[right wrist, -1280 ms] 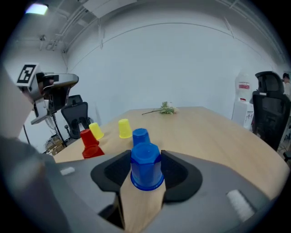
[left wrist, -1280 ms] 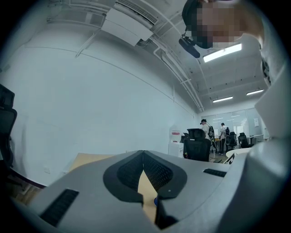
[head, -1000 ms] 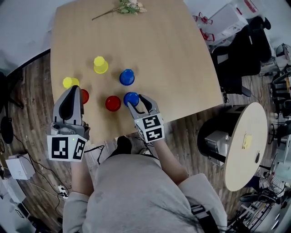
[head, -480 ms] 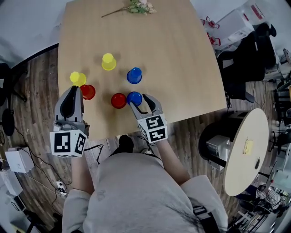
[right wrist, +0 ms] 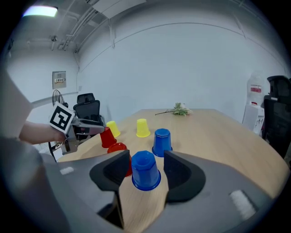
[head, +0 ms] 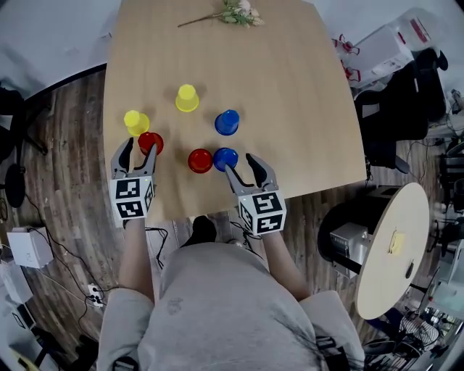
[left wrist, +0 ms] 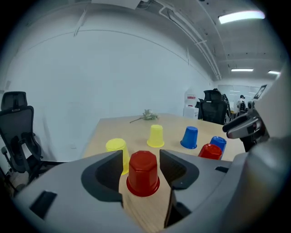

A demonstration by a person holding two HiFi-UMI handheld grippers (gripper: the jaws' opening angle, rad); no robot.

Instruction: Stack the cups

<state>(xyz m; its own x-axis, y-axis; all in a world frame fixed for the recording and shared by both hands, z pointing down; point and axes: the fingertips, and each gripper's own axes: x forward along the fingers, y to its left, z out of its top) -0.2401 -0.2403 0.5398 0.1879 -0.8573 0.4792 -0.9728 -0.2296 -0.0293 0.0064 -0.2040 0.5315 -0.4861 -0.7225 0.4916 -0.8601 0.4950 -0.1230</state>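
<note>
Wooden and pale, the table [head: 290, 87] fills the upper middle of the head view, with all six cups standing on its near left part.

Next in size are the two hand-held tools, both at the table's near edge. The left gripper [head: 141, 152] has its jaws opening. Its own view shows the left red cup [left wrist: 143, 173] between the jaw tips, with a gap on each side, so the pads do not press on it. The right gripper [head: 240, 164] has its jaws spread wide around the near blue cup [right wrist: 146, 170]. Bare wood shows between the cup and each pad.

The cups are small plastic tumblers, every one set upside down on its flared rim. Each tapers up to a faceted, flat base. None is stacked on another.
- The left red cup [head: 151, 141] stands just beside the left yellow cup [head: 135, 121], which lies a little farther out, near the table's left edge.
- The middle red cup [head: 200, 160] stands touching or almost touching the near blue cup [head: 225, 157].
- The far blue cup [head: 228, 122] stands alone, beyond that pair.
- The far yellow cup [head: 187, 98] stands farthest out, apart from the rest.

A thin sprig of dried flowers [head: 230, 13] lies at the table's far edge.
</note>
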